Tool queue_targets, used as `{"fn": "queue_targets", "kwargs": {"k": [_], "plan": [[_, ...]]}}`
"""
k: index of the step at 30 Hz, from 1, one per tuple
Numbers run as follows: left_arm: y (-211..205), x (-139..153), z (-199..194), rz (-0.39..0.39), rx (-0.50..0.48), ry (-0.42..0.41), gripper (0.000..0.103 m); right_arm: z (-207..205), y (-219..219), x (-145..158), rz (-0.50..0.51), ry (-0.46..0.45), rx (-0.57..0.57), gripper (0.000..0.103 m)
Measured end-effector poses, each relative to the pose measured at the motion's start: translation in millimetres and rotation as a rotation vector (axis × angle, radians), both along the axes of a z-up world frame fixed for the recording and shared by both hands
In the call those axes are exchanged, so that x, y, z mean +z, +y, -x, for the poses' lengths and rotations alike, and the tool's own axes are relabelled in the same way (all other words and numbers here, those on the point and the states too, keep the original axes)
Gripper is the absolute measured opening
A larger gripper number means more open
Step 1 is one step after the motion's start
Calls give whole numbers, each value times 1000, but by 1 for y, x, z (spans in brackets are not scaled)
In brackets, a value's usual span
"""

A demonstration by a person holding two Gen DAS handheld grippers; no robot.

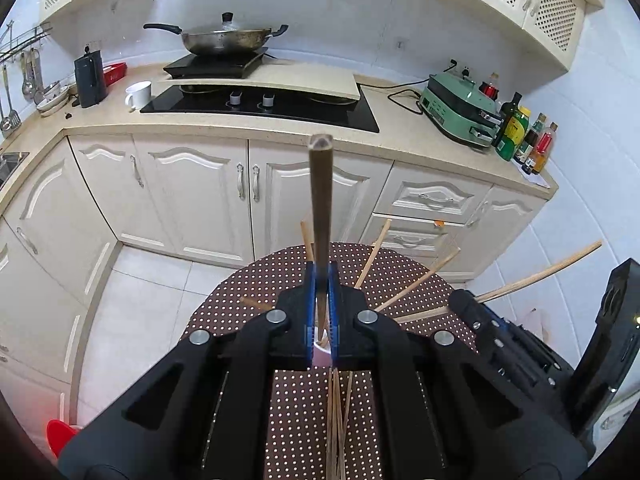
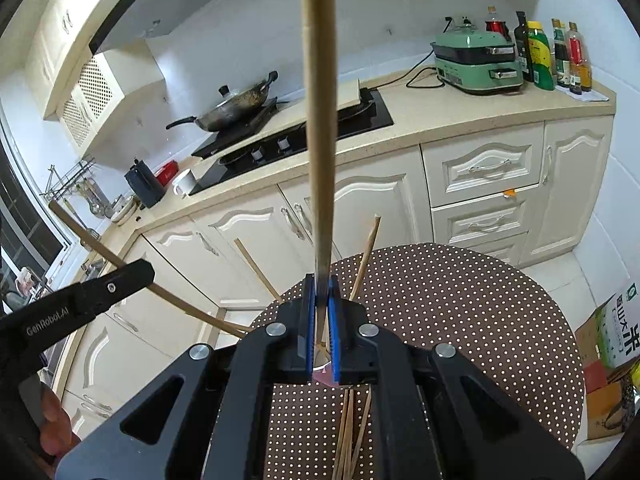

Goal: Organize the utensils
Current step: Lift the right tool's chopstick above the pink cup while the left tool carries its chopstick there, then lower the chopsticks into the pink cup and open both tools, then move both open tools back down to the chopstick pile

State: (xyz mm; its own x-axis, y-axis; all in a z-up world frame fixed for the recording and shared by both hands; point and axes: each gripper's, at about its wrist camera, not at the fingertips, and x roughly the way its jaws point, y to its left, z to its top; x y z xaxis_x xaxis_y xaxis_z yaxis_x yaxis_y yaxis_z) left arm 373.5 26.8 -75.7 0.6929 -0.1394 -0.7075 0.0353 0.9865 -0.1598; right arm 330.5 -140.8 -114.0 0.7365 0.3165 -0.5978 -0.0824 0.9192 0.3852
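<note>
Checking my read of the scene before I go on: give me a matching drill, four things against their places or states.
Things:
1. left gripper
2. wok
3. white mug
4. green cooker

Places or states:
A. on the counter beside the sauce bottles
B. shut on a chopstick
C. on the black hob, lid on
D. on the counter left of the stove top

Pairs: 1-B, 2-C, 3-D, 4-A

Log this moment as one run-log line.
left gripper: shut on dark chopstick | right gripper: shut on light chopstick | pink cup below jaws | loose chopsticks on dotted table
</note>
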Motion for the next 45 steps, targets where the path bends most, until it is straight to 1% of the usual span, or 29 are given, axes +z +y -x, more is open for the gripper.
{"fn": "queue_targets", "kwargs": {"k": [3,6,10,11,13,21,24,27,29,30,31,32,33,34,36,39,45], "plan": [[-2,-9,-11,-1,-1,25,6,-8,-1,-10,0,32,-4,5],[-3,-22,-21,16,-7,50,6,-15,-2,-20,4,58,-8,5],[-7,-38,-33,-2,-9,77,6,-22,-2,-29,1,88,-6,5],[-7,-44,-36,5,-8,90,6,-23,-1,-31,3,97,-2,5],[-6,-52,-40,17,-4,109,6,-25,2,-35,11,109,3,5],[-4,-78,-48,21,0,168,6,-33,8,-46,9,151,25,5],[-4,-83,-48,32,-26,175,6,-34,9,-46,10,158,23,8],[-10,-83,-43,3,-72,158,7,-34,9,-46,2,167,29,8],[-13,-83,-41,-8,-88,164,7,-34,8,-47,5,181,24,10],[-13,-84,-40,-11,-91,170,8,-32,7,-47,0,184,21,13],[-14,-84,-39,-12,-94,177,15,-31,5,-47,-11,188,18,15],[-14,-85,-37,-13,-97,187,22,-29,4,-48,-20,190,19,20],[-14,-85,-34,-13,-96,189,46,-28,3,-47,-28,190,22,29],[-12,-83,-29,-7,-86,170,57,-26,2,-47,-23,190,14,31],[-9,-79,-21,5,-86,141,57,-21,0,-45,-12,186,8,42],[-8,-77,-14,-15,-80,146,57,-15,-3,-44,-14,182,0,46],[-4,-72,-2,-30,-68,137,57,-4,-5,-38,-12,166,-7,49]]}}
